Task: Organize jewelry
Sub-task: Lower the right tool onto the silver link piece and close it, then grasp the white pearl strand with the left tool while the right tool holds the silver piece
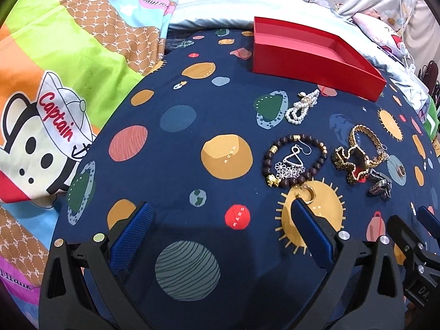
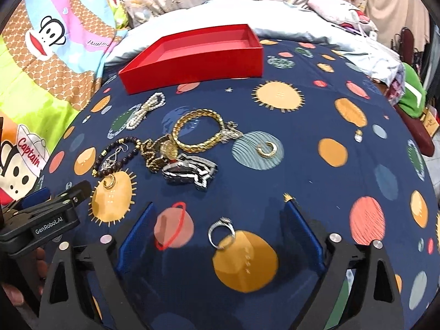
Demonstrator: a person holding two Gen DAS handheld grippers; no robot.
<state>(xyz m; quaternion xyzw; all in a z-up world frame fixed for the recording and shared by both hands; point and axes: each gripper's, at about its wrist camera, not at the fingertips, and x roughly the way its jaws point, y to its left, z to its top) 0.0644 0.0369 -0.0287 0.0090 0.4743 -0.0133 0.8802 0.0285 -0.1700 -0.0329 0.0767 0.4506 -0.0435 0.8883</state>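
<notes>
**Silver ring sits between your right jaws**

Your right gripper (image 2: 220,236) stands wide open, gripping nothing; the silver ring (image 2: 221,232) lies flat between its fingers, low centre of frame. Your left gripper (image 1: 220,220), also open and empty, is farther off. The red box (image 2: 192,57) waits upper centre.

A navy bedsheet (image 2: 302,143) is showing planets in orange, salmon, teal and green, with one red disc reading MARS. The box (image 2: 192,63) is glowing red, paler inside. A pearl strand (image 1: 301,107) is showing white, a beaded bracelet (image 1: 295,161) dark brown with gold accents, a braided bangle (image 2: 198,132) gold, a ring (image 2: 221,233) silver. Both tools' pads (image 2: 134,242) are showing blue on black frames.
</notes>
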